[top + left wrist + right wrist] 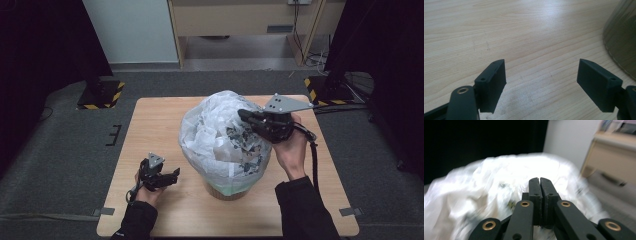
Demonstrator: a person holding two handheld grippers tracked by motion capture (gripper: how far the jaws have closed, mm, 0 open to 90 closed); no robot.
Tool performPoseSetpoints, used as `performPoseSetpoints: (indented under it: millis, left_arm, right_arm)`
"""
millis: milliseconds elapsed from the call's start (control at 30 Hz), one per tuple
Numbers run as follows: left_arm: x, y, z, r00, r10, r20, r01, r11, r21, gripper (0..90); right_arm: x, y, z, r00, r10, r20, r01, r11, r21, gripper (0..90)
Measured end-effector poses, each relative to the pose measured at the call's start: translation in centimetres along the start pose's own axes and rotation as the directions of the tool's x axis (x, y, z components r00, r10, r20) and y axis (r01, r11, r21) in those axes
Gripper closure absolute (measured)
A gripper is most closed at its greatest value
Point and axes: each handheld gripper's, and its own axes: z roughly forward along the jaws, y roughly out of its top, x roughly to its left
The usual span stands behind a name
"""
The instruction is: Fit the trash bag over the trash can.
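Note:
A clear plastic bag (220,135) stuffed with crumpled white and printed paper bulges out of a small bin (227,191) at the table's middle. My right gripper (245,115) hovers over the bag's upper right side, pointing left. In the right gripper view my right gripper (540,180) is shut, its jaws pressed together with nothing seen between them, and the blurred bag (486,185) lies below. My left gripper (174,175) rests low near the table's front left, open, left of the bin. In the left gripper view my left gripper (541,75) frames bare wood, with the bin's wall (621,37) at right.
The wooden table (160,120) stands on grey carpet. Black stands with yellow-black striped bases (102,95) sit beyond its far corners. A wooden desk (240,20) and cables are at the back of the room.

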Motion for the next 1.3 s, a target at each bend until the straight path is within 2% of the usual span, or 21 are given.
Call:
performPoseSetpoints:
  millis: [67, 200, 400, 533, 667, 800, 867, 933, 967, 1033, 1100, 1200, 1300]
  left_arm:
    - [0.0, 0.0, 0.0, 1.0, -0.001, 0.0, 0.001, 1.0, 0.002, 22.9]
    - [-0.1, 0.0, 0.0, 1.0, 0.0, 0.0, 0.0, 1.0, 0.002, 22.9]
    - [-0.1, 0.0, 0.0, 1.0, 0.002, 0.001, -0.002, 1.0, 0.006, 22.9]
    - [-0.1, 0.0, 0.0, 1.0, 0.004, 0.002, -0.004, 1.0, 0.006, 22.9]
    - [-0.1, 0.0, 0.0, 1.0, 0.006, 0.004, -0.006, 0.9999, 0.009, 22.9]
    - [-0.2, 0.0, 0.0, 1.0, 0.006, 0.006, -0.006, 1.0, 0.007, 23.0]
    - [-0.1, 0.0, 0.0, 1.0, 0.002, 0.005, -0.002, 1.0, 0.007, 22.9]
    - [-0.1, 0.0, 0.0, 1.0, 0.0, 0.006, 0.0, 1.0, 0.005, 22.9]
    - [-0.1, 0.0, 0.0, 1.0, -0.001, 0.007, 0.001, 1.0, 0.004, 23.0]
    - [-0.1, 0.0, 0.0, 1.0, 0.0, 0.007, 0.0, 1.0, 0.003, 23.0]
    - [-0.1, 0.0, -0.1, 1.0, 0.001, 0.008, -0.001, 1.0, 0.002, 22.9]
    - [-0.1, 0.0, -0.1, 1.0, 0.001, 0.008, -0.001, 1.0, 0.001, 22.9]
    - [-0.1, 0.1, -0.1, 1.0, -0.002, 0.007, 0.002, 1.0, -0.001, 22.9]
  right_arm:
    - [0.4, -0.8, 0.4, 0.9997, -0.011, -0.02, 0.012, 0.999, 0.049, 88.7]
    - [1.0, -1.9, 0.5, 0.9987, -0.027, -0.043, 0.031, 0.995, 0.1, 89.3]
    - [1.6, -2.0, 1.0, 0.9958, -0.046, -0.079, 0.059, 0.984, 0.171, 89.8]
    - [1.9, -2.0, 1.4, 0.9937, -0.088, -0.068, 0.1, 0.975, 0.199, 89.9]
    - [2.1, -2.0, 1.3, 0.992, -0.104, -0.071, 0.116, 0.973, 0.2, 89.7]
    - [1.9, -2.2, 1.1, 0.9926, -0.088, -0.083, 0.101, 0.983, 0.157, 85.6]
    - [1.9, -2.1, 0.6, 0.9937, -0.089, -0.068, 0.097, 0.987, 0.132, 82.5]
    - [1.8, -1.7, -0.1, 0.9952, -0.086, -0.047, 0.09, 0.992, 0.083, 75.2]
    - [1.8, -1.4, -0.5, 0.9959, -0.084, -0.032, 0.086, 0.995, 0.058, 74.4]
    - [1.8, -0.7, -1.1, 0.996, -0.089, -0.006, 0.089, 0.996, 0.02, 64.8]
    - [1.8, 0.1, -1.5, 0.9954, -0.092, 0.028, 0.092, 0.996, -0.016, 59.5]
    - [1.9, 1.1, -1.6, 0.9956, -0.077, 0.052, 0.08, 0.995, -0.061, 50.1]
    - [2.2, 2.1, -1.3, 0.9963, -0.051, 0.07, 0.057, 0.995, -0.088, 44.4]
